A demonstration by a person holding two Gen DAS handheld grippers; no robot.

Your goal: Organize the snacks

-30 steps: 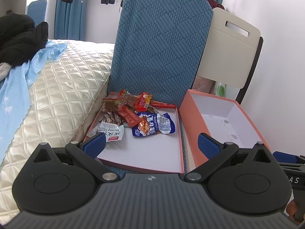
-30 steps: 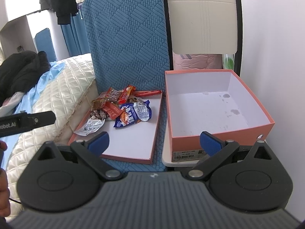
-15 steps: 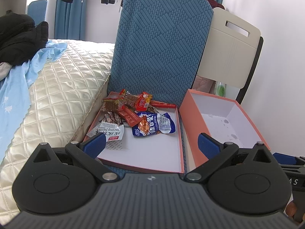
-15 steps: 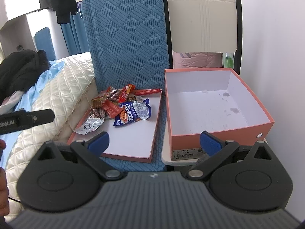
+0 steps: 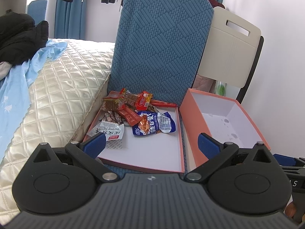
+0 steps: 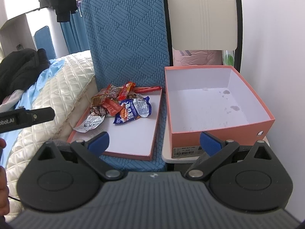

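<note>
Several snack packets lie heaped at the far end of a shallow orange box lid: a blue packet, a white shrimp-flavour packet, red and brown packets. To the lid's right stands an orange box with nothing in it. My left gripper hangs open over the lid's near edge. My right gripper is open too, held in front of the gap between lid and box. Neither holds anything.
The lid rests on a blue padded chair; the box sits on a cream chair by the white wall on the right. A quilted bed with blue cloth and dark clothes lies on the left.
The right gripper has drifted slightly, so lid and box sit a little differently in its view. The left view is nearly unchanged. Both grippers stay open.
</note>
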